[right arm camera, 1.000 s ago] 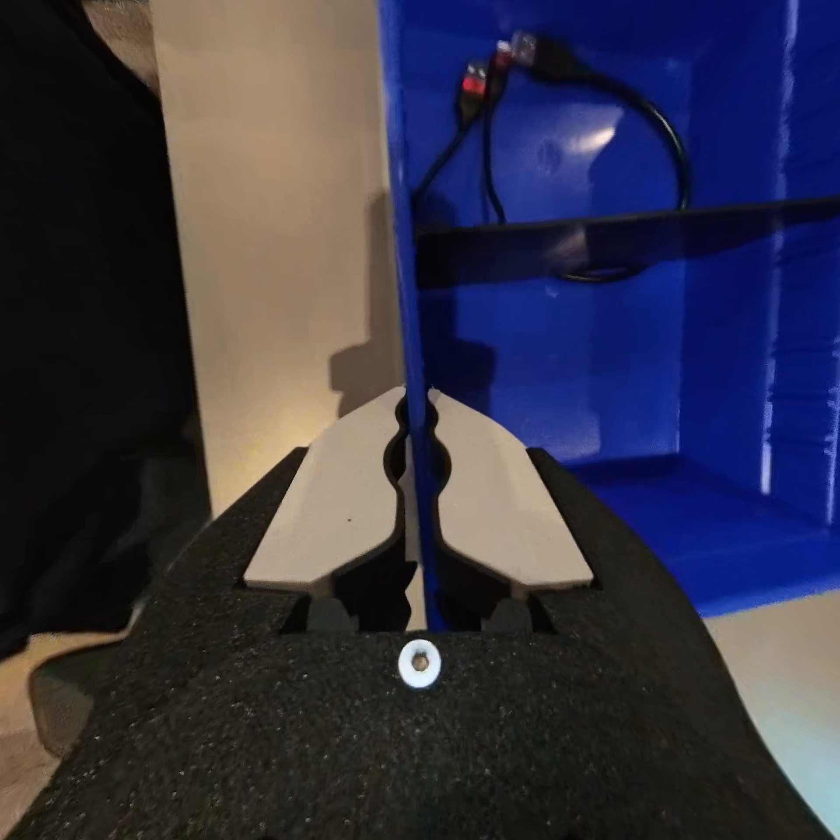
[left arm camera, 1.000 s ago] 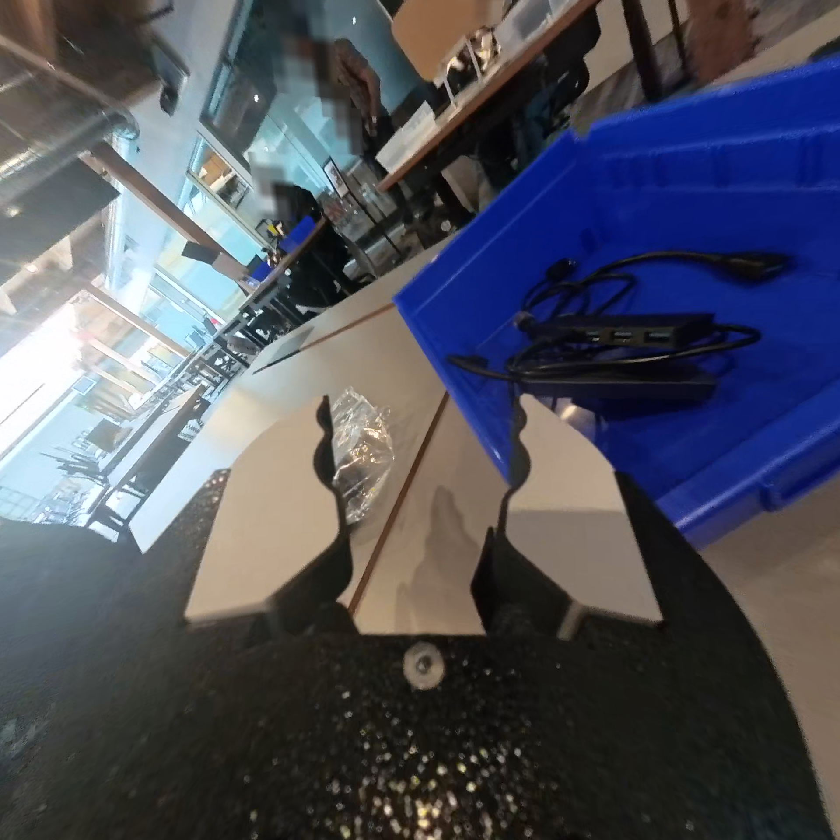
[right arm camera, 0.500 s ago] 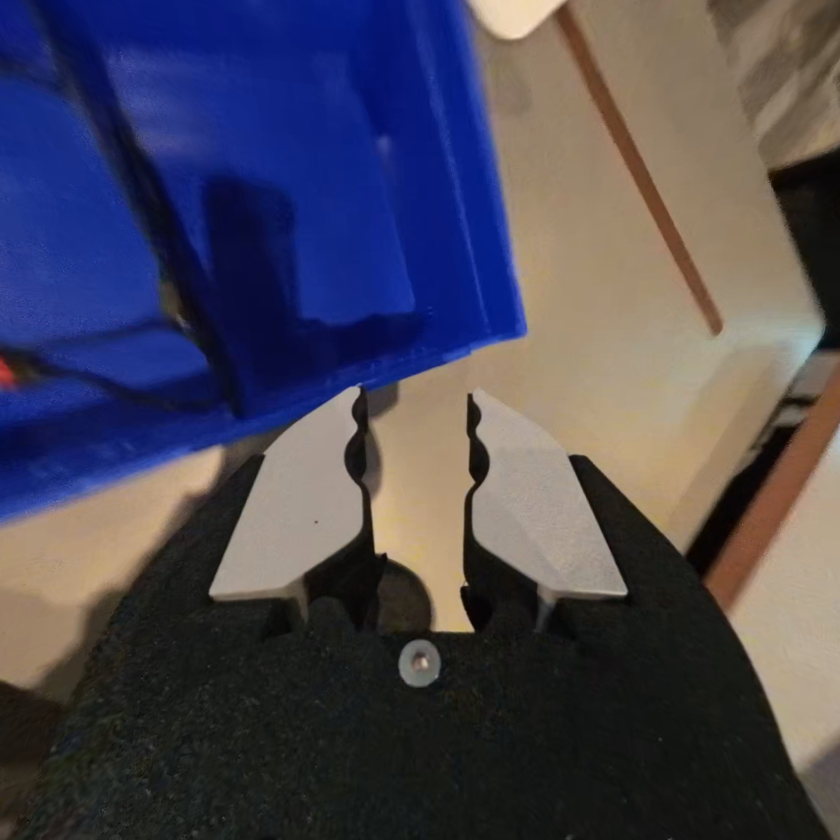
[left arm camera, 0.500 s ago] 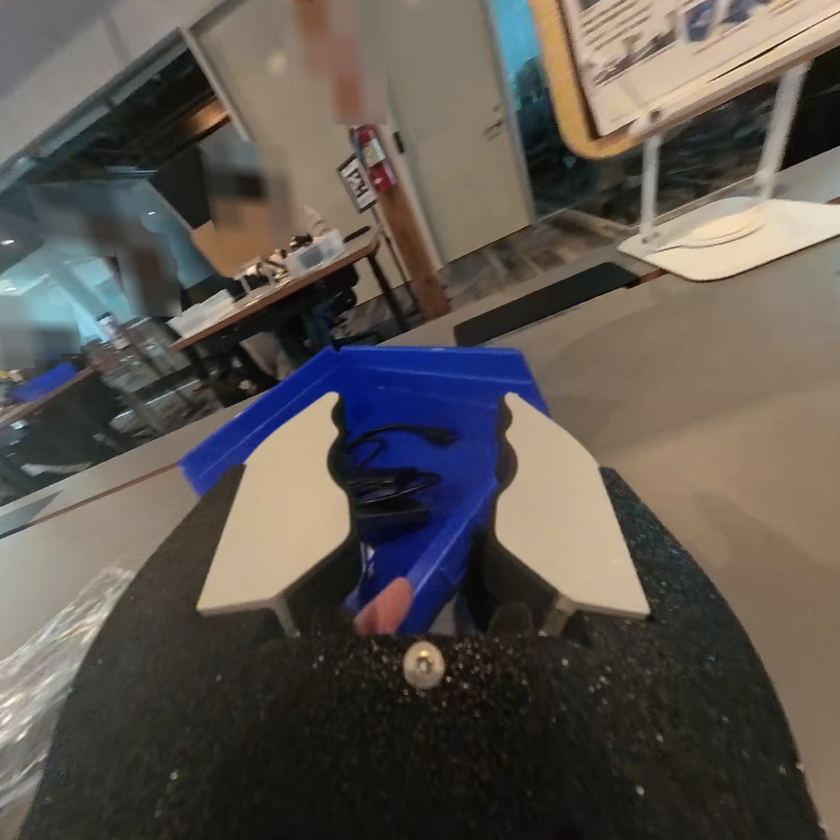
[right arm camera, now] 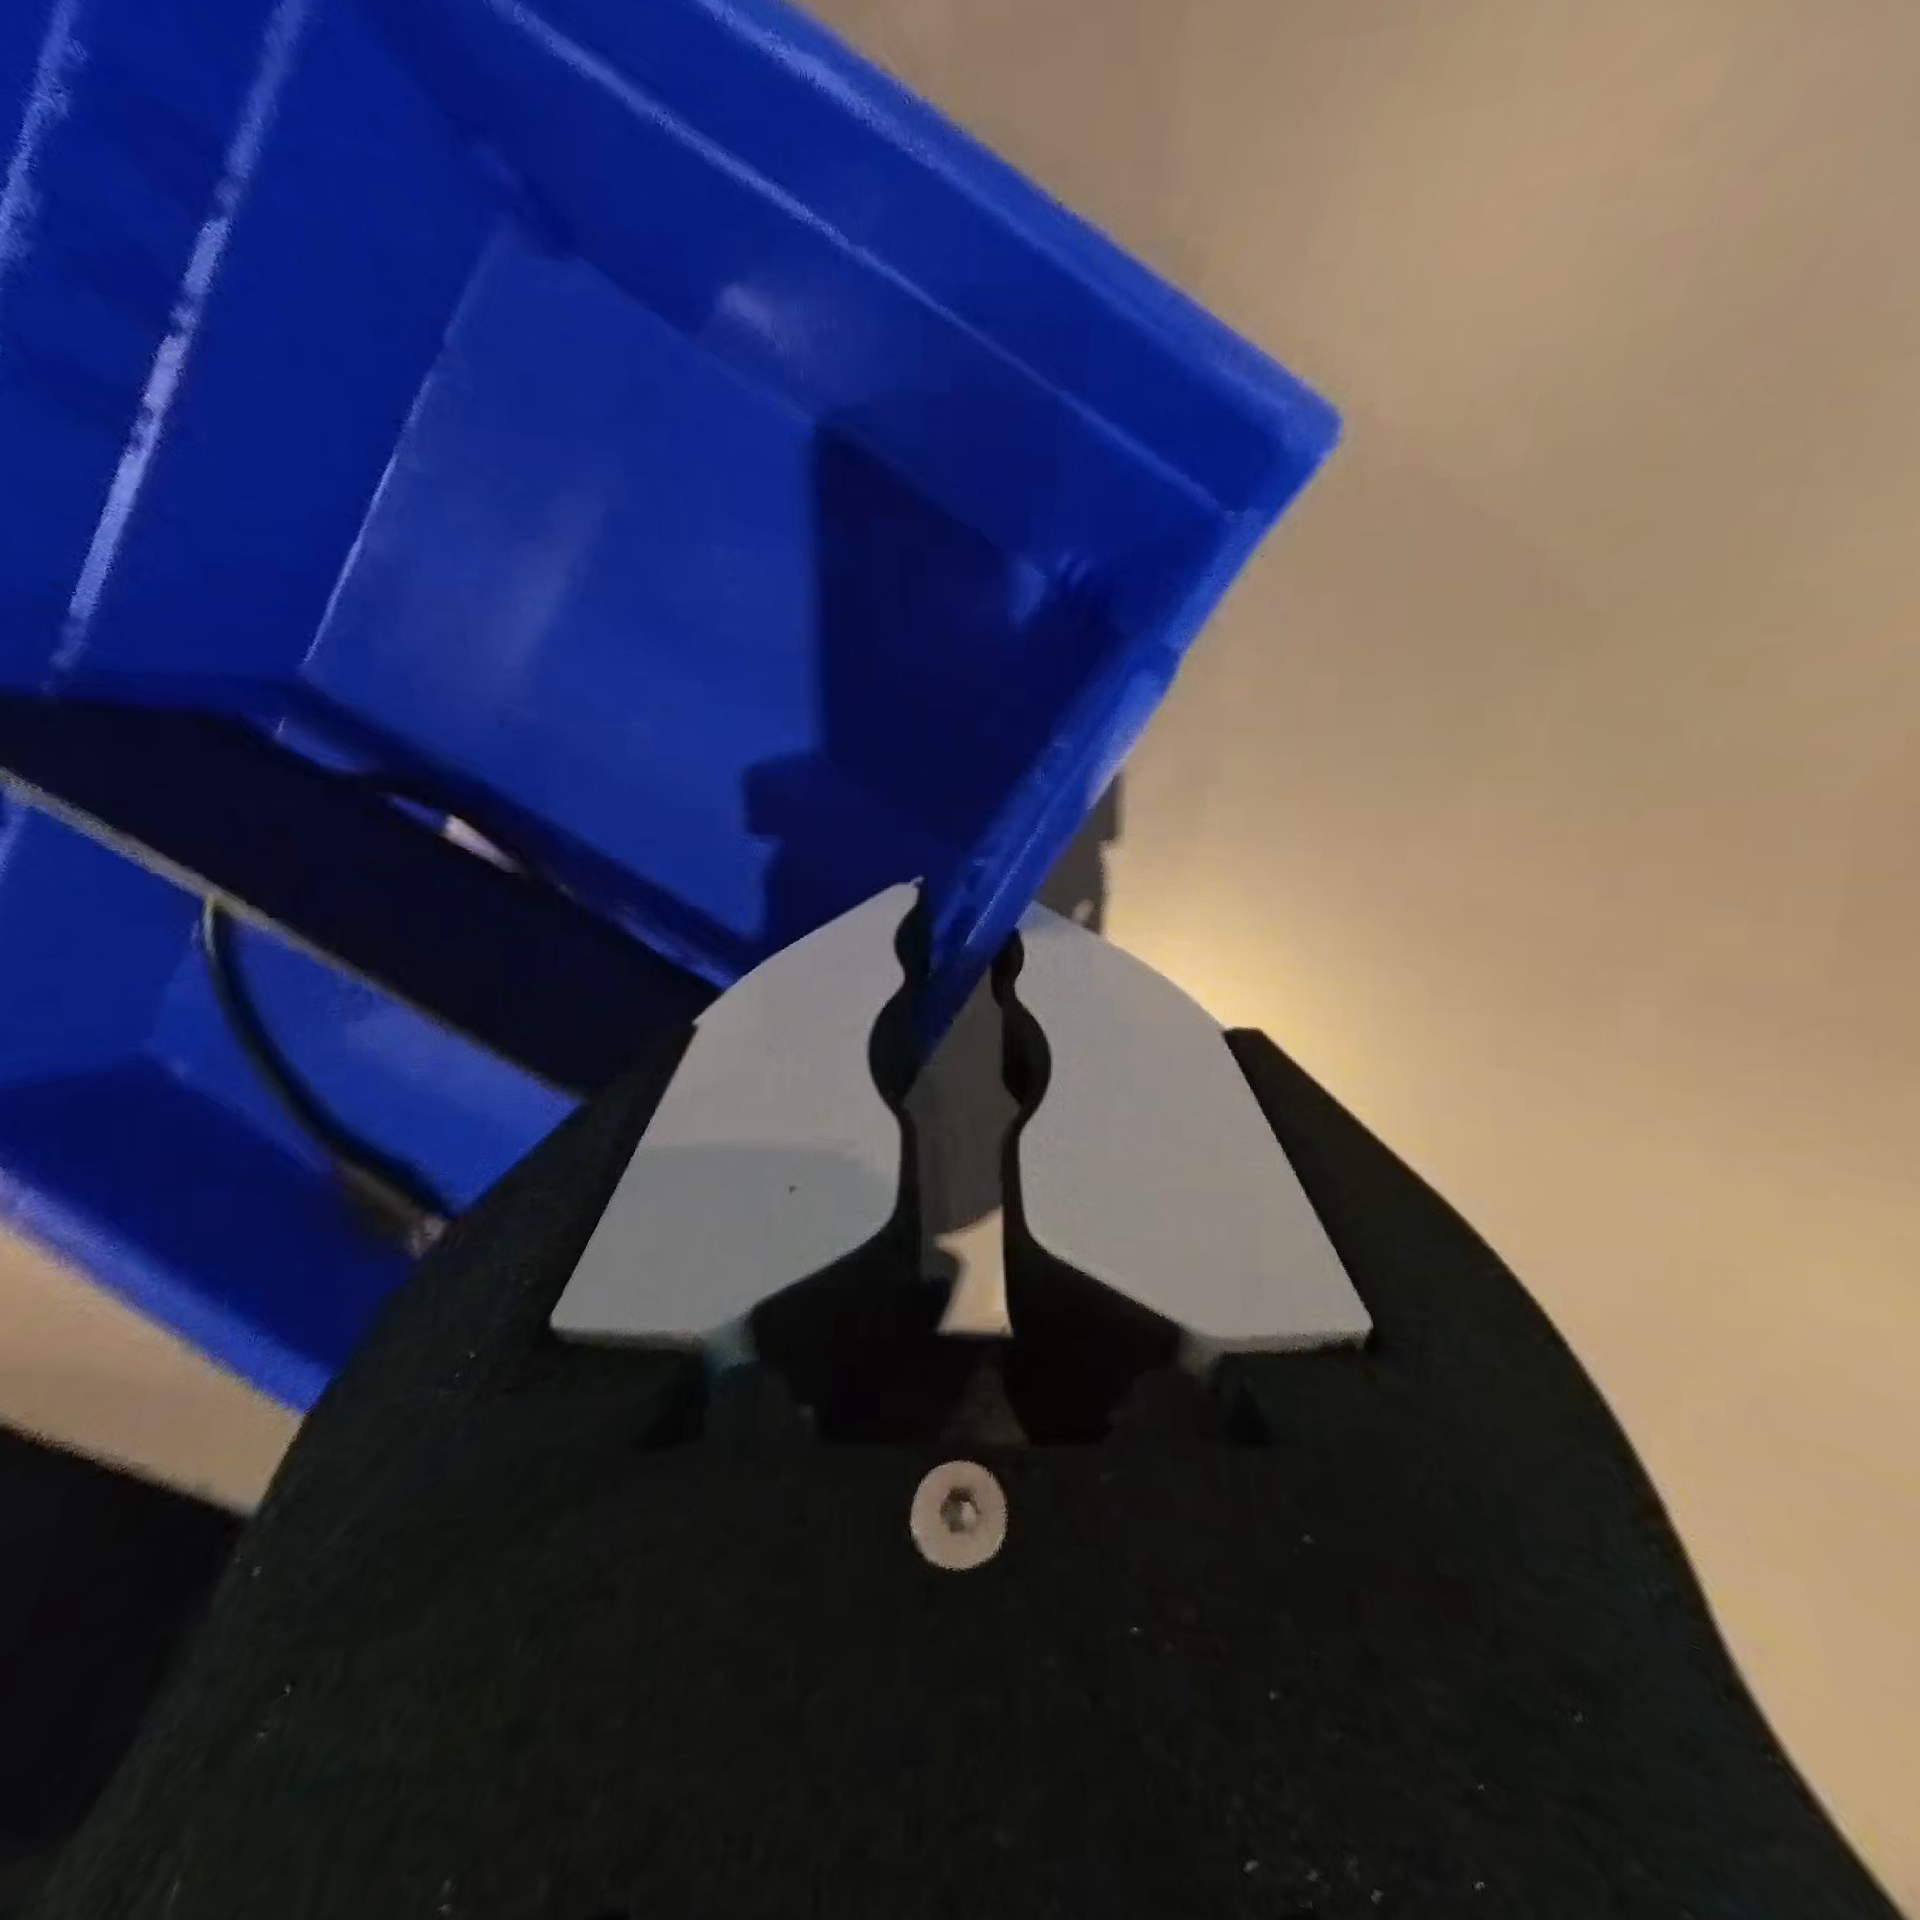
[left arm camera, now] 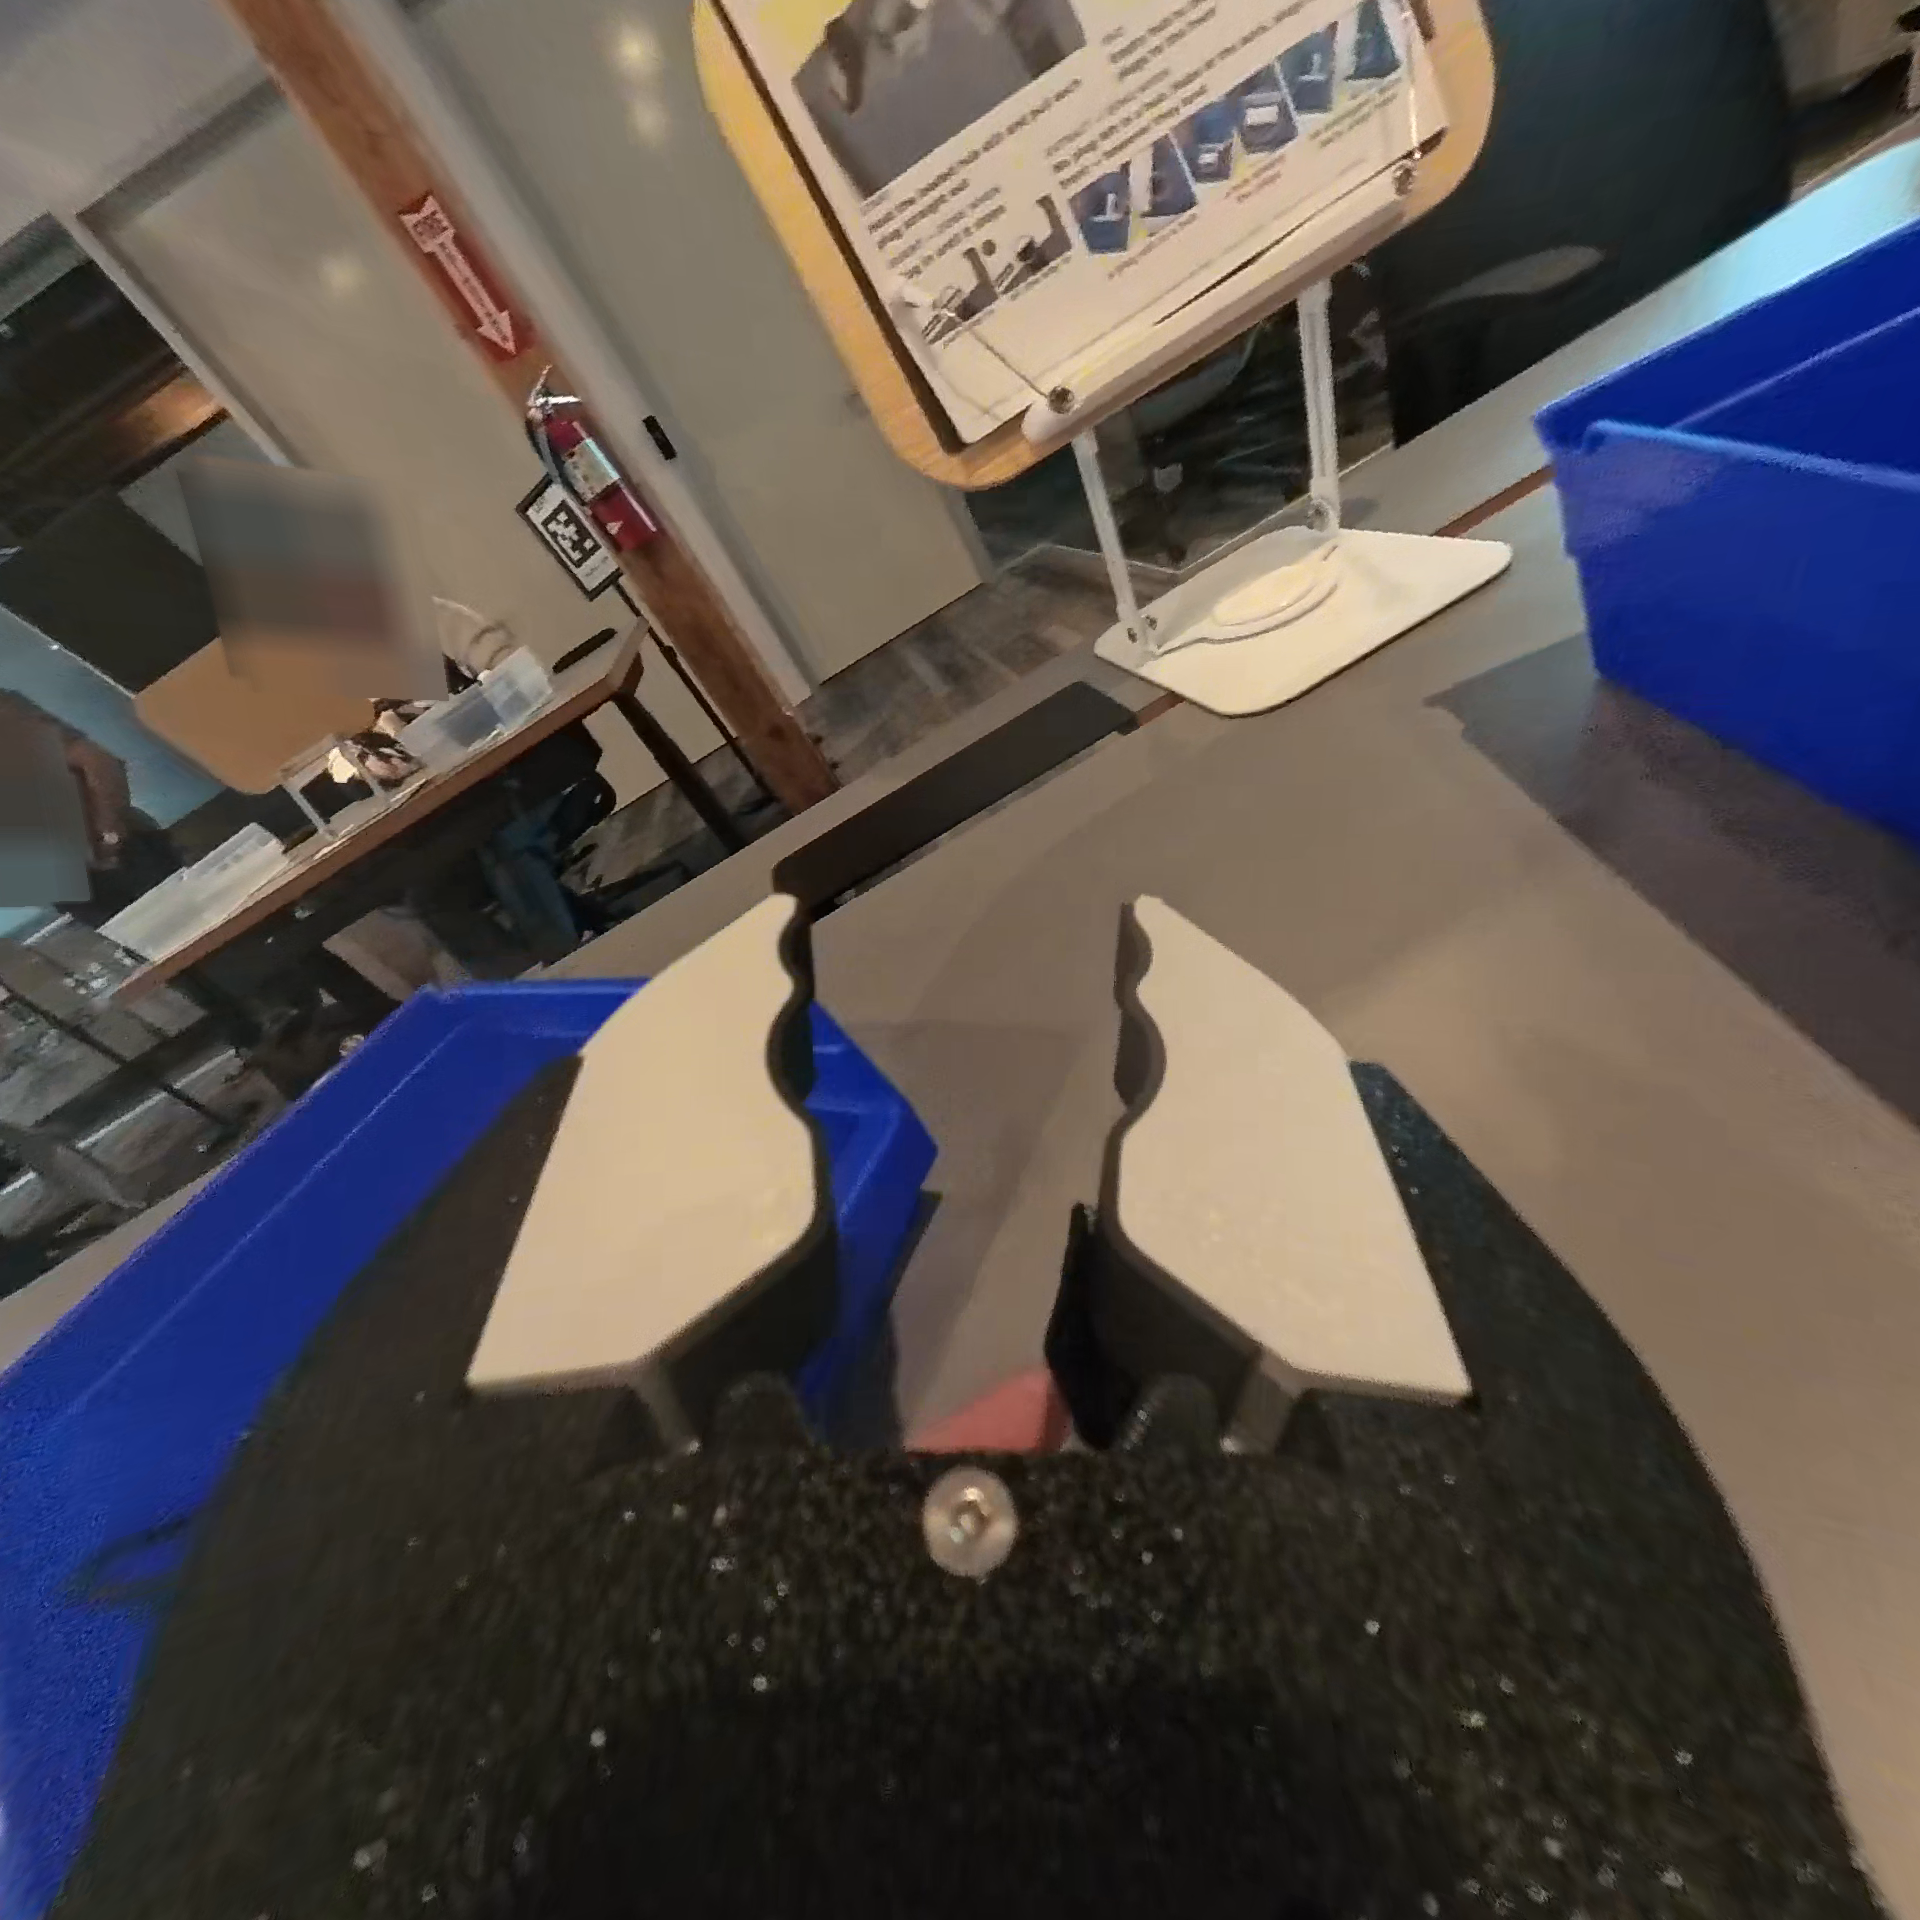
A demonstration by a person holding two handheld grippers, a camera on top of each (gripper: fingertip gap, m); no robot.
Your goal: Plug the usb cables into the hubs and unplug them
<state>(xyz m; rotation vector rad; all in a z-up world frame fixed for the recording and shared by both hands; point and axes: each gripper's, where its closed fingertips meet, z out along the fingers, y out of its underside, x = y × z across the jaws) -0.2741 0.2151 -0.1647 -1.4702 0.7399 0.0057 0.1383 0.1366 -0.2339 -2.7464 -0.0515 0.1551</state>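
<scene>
My left gripper (left arm camera: pixel 964 914) is open and empty, above the near right corner of a blue bin (left arm camera: pixel 260 1195) on the grey table (left arm camera: pixel 1351 883). The inside of this bin is hidden, so no hub shows. In the right wrist view my right gripper (right arm camera: pixel 966 914) is shut on the side wall of a blue bin (right arm camera: pixel 644 540), near its corner. A black divider (right arm camera: pixel 416 862) crosses that bin. A thin dark cable (right arm camera: pixel 244 1049) curves below the divider. Its plugs do not show.
A second blue bin (left arm camera: pixel 1766 623) stands at the right of the left wrist view. A sign on a white stand (left arm camera: pixel 1299 603) is at the table's far edge, with a flat black strip (left arm camera: pixel 935 790) beside it. Other tables and a person are in the background.
The left gripper has swung right, so the bin with the hub and cables has slid out of view to the lower left. The right gripper was open half a second ago and now grips the bin wall.
</scene>
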